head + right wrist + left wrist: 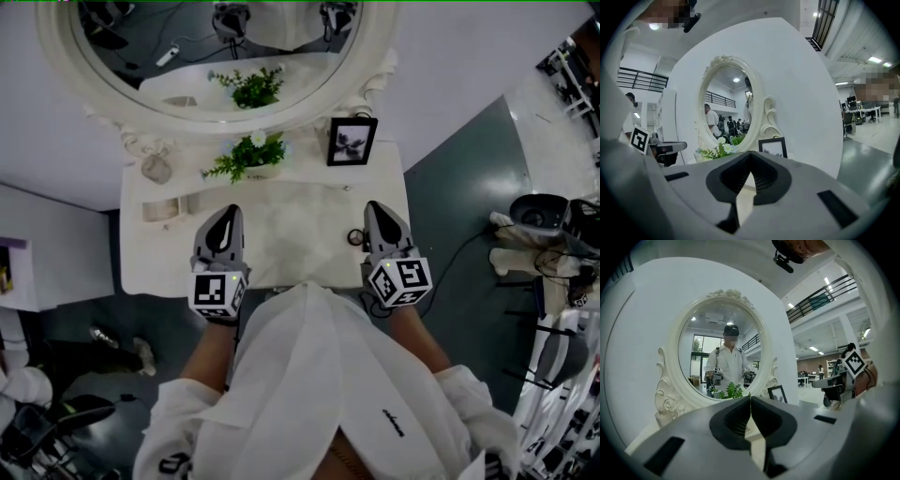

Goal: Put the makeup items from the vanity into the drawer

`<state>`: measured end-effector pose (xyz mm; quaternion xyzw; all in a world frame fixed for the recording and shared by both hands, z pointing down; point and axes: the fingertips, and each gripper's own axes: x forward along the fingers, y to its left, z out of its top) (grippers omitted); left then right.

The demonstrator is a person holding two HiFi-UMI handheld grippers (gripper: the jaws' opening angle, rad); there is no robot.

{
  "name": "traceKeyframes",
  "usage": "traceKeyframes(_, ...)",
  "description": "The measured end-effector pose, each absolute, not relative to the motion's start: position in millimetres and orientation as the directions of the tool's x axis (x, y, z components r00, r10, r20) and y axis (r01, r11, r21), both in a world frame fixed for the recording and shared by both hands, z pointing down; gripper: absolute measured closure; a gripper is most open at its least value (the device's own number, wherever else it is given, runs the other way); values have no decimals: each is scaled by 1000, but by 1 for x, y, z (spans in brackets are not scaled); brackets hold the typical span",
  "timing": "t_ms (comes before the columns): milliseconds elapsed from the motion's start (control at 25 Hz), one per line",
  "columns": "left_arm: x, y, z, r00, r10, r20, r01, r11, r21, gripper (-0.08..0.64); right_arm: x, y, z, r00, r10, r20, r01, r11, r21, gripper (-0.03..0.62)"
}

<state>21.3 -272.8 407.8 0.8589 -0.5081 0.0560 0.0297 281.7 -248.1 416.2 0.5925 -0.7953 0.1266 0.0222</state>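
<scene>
Left gripper (230, 214): I hold it over the front left part of the desk (309, 239), pointing toward the mirror (216, 56); its jaws are pressed together tip to tip with nothing between them
Right gripper (375, 211): over the front right part of the desk, pointing the same way, alongside the left one and well apart from it; its jaws also meet at the tips and are empty
Makeup items: a small dark item (356, 237) lies on the desk top just to the left of my right gripper, too small for me to tell what it is; a pale box (161, 208) sits near the left edge, with a rounded glass jar (157, 169) behind it at the foot of the mirror frame
Back of the desk: a potted plant (246, 157) with green leaves and a white flower stands in the middle, and a black picture frame (352, 141) stands upright to its right
Mirror: oval, in a white carved frame, reflecting the plant and me in a white shirt holding both grippers
Drawer: I cannot make it out in any view; my torso covers the desk's front edge
</scene>
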Motion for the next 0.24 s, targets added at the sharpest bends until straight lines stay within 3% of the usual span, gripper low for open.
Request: traceKeyframes(240,14,-276,413,472,-873,125,-879,-476,-2,528,274,-254,417,-308,-933,188,-946,278,-169,575)
